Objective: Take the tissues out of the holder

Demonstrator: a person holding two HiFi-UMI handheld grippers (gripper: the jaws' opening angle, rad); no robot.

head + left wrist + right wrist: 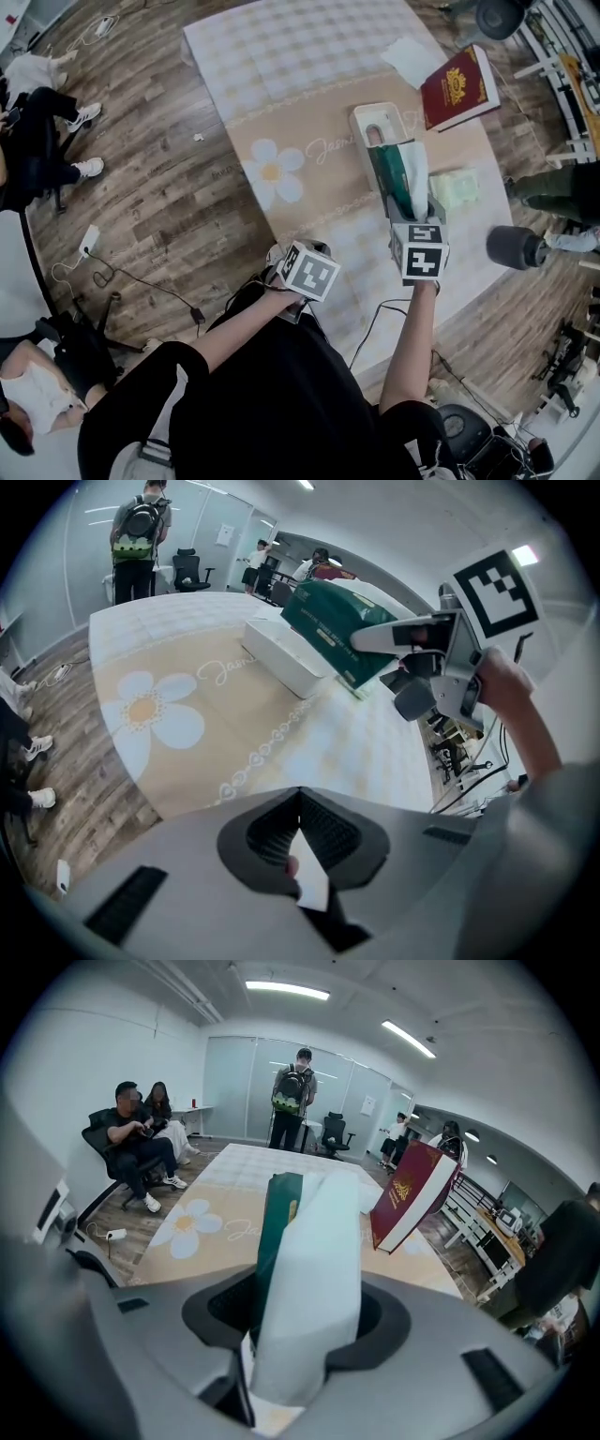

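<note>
Over on the left, a seated person (37, 122) waits beside the wooden floor (169, 197), where a cable (141, 281) trails. Next comes the left gripper (300, 819), held low over the near edge of the cloth (300, 56). Its jaws are drawn together and pinch a small white scrap (311, 878), and it touches nothing else. Just beyond it a big white flower (272, 172) is printed on the tan band of the cloth. Further right the white holder (378, 120) lies flat on that band with its slotted top facing up. The green pack (394, 178) of tissues is out of it, tilted in the air over the holder's near end. From where I stand I can't tell whether its far tip is touching the holder. A white fold of tissue (416, 169) runs along the pack's right side. The right gripper (412, 211) has the pack by its near end. Its jaws stand partly apart and press on both sides, with the green wrapper against one pad and the white fold against the other. To the right of the pack a pale green packet (455, 187) lies on the cloth, just beside the gripper. Beyond that a red book (459, 86) with a gold crest sits tilted near the cloth's right edge. A loose white sheet (410, 58) lies just to the book's left, well apart from the holder.
</note>
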